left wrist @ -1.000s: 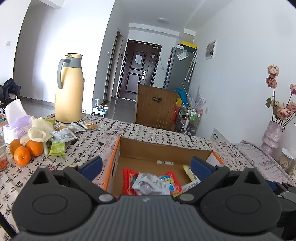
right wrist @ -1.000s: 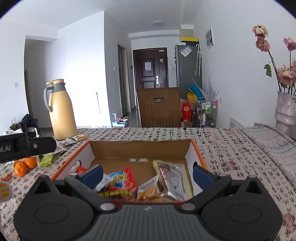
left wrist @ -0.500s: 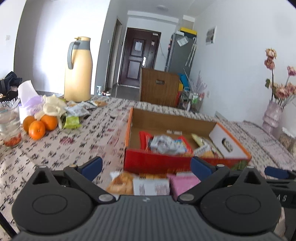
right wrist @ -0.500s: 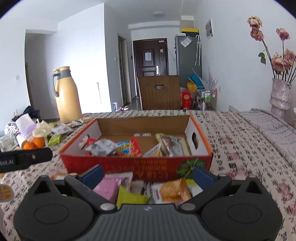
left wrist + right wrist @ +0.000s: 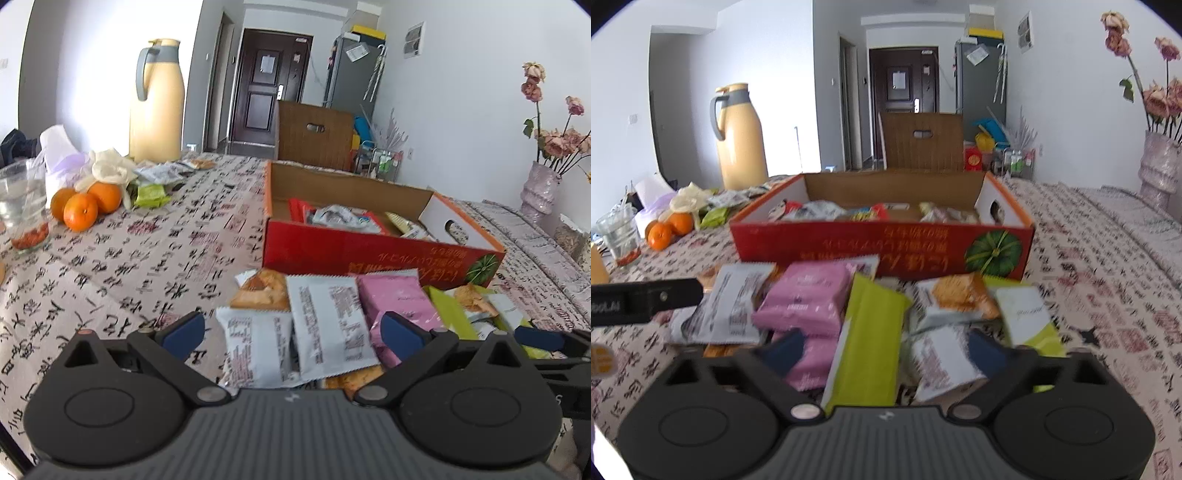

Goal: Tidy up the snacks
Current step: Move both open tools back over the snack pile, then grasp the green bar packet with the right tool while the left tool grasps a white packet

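Observation:
A red cardboard box [image 5: 369, 254] [image 5: 882, 247] holds several snack packets. In front of it lies a pile of loose packets: grey-white ones [image 5: 328, 328], a pink one [image 5: 807, 299], a lime-green one [image 5: 868, 339], and cracker packs [image 5: 960, 293]. My left gripper [image 5: 291, 332] is open and empty, low over the grey-white packets. My right gripper [image 5: 886, 350] is open and empty, over the lime-green packet. The left gripper's finger [image 5: 646, 301] shows at the left in the right wrist view.
On the patterned tablecloth [image 5: 147, 251] at the left are oranges [image 5: 85, 206], a glass [image 5: 22, 218], more packets [image 5: 151, 194], a tissue bag and a tall yellow thermos [image 5: 157, 103]. A vase of flowers [image 5: 541, 188] stands at the far right.
Both grippers have pulled back from over the box and dropped down to the loose pile in front of it. The jaws stayed open.

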`<state>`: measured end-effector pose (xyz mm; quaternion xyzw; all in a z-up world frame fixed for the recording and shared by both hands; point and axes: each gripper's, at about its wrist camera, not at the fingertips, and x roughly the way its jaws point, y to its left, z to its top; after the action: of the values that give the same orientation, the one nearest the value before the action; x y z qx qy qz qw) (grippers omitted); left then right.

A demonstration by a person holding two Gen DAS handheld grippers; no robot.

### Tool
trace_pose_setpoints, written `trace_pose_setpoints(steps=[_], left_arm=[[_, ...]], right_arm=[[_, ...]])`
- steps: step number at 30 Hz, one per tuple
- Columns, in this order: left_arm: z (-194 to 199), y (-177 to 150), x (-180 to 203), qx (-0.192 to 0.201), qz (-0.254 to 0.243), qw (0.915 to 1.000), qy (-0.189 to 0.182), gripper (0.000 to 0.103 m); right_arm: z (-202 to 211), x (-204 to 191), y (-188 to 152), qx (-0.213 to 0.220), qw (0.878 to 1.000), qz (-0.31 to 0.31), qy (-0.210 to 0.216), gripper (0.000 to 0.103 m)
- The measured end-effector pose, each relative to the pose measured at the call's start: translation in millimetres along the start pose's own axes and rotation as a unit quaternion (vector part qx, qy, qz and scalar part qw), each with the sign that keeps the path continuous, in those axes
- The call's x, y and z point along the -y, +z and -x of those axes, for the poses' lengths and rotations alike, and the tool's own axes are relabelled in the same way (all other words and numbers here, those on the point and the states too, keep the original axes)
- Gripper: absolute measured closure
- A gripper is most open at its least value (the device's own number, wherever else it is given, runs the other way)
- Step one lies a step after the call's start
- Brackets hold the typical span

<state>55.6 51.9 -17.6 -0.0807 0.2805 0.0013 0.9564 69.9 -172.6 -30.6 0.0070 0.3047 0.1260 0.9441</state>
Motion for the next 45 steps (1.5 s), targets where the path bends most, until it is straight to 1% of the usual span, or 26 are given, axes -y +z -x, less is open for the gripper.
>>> trace_pose_setpoints(steps=[1, 2, 3, 6, 10, 11, 12, 13, 17, 24, 33, 37, 42, 43, 45], left_arm=[[-1.1, -1.0, -1.0, -0.002, 0.002, 1.0000, 0.001, 0.000], [-1.7, -1.4, -2.0, -0.004, 0.003, 1.0000, 0.001, 0.000], [-1.7, -1.7, -2.5, -0.004, 0.004, 1.0000, 0.000, 0.000], [0.1, -1.2, -3.5, -0.003, 0.006, 1.0000, -0.004, 0.000], [0.3, -1.2, -3.1, -0.004, 0.007, 1.0000, -0.005, 0.000], [-0.4, -1.5, -3.2, -0.005, 0.007, 0.9999, -0.005, 0.000], [-1.0, -1.8, -3.2, -0.007, 0.008, 0.9999, -0.005, 0.000], [-1.6, -1.9, -3.2, -0.008, 0.009, 0.9999, -0.005, 0.000], [-3.3, -2.2, -1.2, -0.012, 0.009, 0.9999, -0.006, 0.000], [-4.8, -2.4, -0.7, -0.015, 0.011, 0.9998, -0.001, 0.000], [-11.6, -2.0, 5.2, -0.021, 0.002, 0.9998, 0.000, 0.000], [-19.6, 1.1, 11.5, -0.024, -0.007, 0.9996, 0.011, 0.000], [-34.4, 9.0, 22.5, -0.022, -0.024, 0.9988, 0.036, 0.000], [-37.1, 10.4, 25.6, -0.022, -0.028, 0.9986, 0.039, 0.001], [-42.8, 12.3, 31.1, -0.025, -0.035, 0.9980, 0.046, 0.009]], right_arm=[[-2.0, -0.1, -0.5, -0.005, 1.000, -0.002, 0.003, 0.036], [-4.1, -0.4, -0.2, -0.009, 1.000, -0.003, 0.008, 0.045], [-6.0, -0.9, 0.0, -0.011, 1.000, -0.004, 0.011, 0.049], [-12.4, -4.2, -1.0, -0.018, 1.000, -0.003, 0.024, 0.053], [-16.1, -2.2, -1.6, -0.021, 0.999, -0.015, 0.037, 0.053], [-16.1, -1.2, -1.9, -0.021, 0.999, -0.017, 0.040, 0.055], [-15.7, -0.3, -2.1, -0.020, 0.999, -0.019, 0.044, 0.060], [-15.4, 0.6, -2.2, -0.020, 0.998, -0.019, 0.047, 0.062], [-12.9, 2.5, -2.3, -0.017, 0.998, -0.021, 0.054, 0.066], [-5.8, 5.3, -2.1, 0.000, 0.998, -0.028, 0.052, 0.071], [2.5, 15.1, 2.5, 0.022, 0.998, -0.038, 0.045, 0.071], [9.1, 23.2, 7.9, 0.039, 0.998, -0.045, 0.036, 0.071], [15.2, 36.8, 12.2, 0.053, 0.997, -0.053, 0.019, 0.071], [15.7, 39.4, 12.3, 0.054, 0.997, -0.055, 0.017, 0.071], [16.4, 43.3, 12.4, 0.055, 0.997, -0.058, 0.013, 0.071]])
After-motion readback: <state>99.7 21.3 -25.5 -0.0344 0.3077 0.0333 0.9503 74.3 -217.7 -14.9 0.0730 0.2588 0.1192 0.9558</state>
